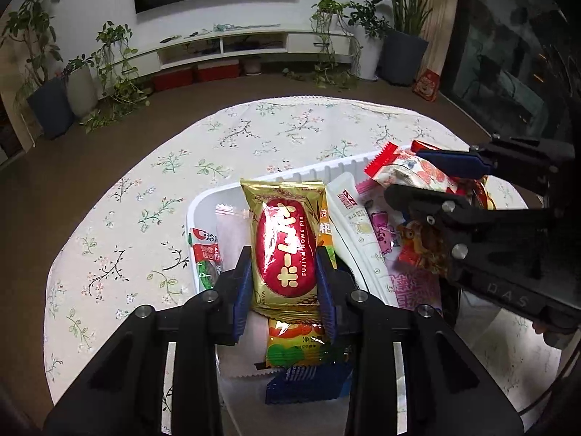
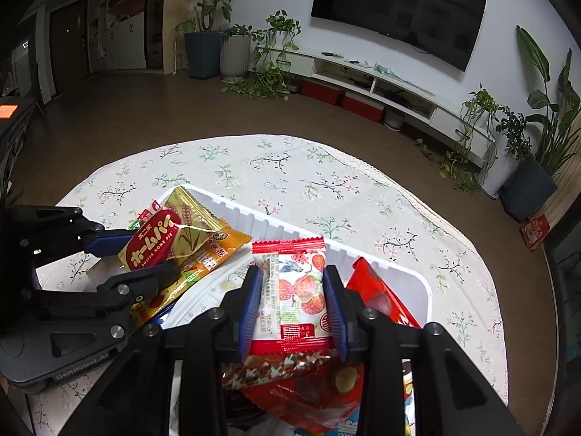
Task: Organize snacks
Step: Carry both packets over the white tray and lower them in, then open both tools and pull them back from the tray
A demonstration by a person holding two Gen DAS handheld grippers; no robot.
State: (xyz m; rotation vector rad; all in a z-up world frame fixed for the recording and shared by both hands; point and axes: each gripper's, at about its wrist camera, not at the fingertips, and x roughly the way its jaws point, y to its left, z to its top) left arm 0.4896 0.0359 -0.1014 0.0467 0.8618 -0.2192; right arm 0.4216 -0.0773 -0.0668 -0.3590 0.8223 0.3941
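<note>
My left gripper (image 1: 285,283) is shut on a gold and red Home Pie packet (image 1: 285,243), held over the white basket (image 1: 198,210). In the right wrist view the same packet (image 2: 156,241) shows at left in the left gripper (image 2: 134,254). My right gripper (image 2: 292,305) is shut on a white and red strawberry snack packet (image 2: 296,287), above the basket (image 2: 425,283). In the left wrist view that packet (image 1: 406,170) is held by the right gripper (image 1: 428,178) at right.
The basket holds several snack packets: a white packet (image 1: 359,229), an orange-green one (image 1: 294,345), a pink one (image 1: 385,232), a red one (image 2: 377,298). It sits on a floral tablecloth (image 1: 152,196). Beyond are floor, TV stand (image 1: 232,45) and plants.
</note>
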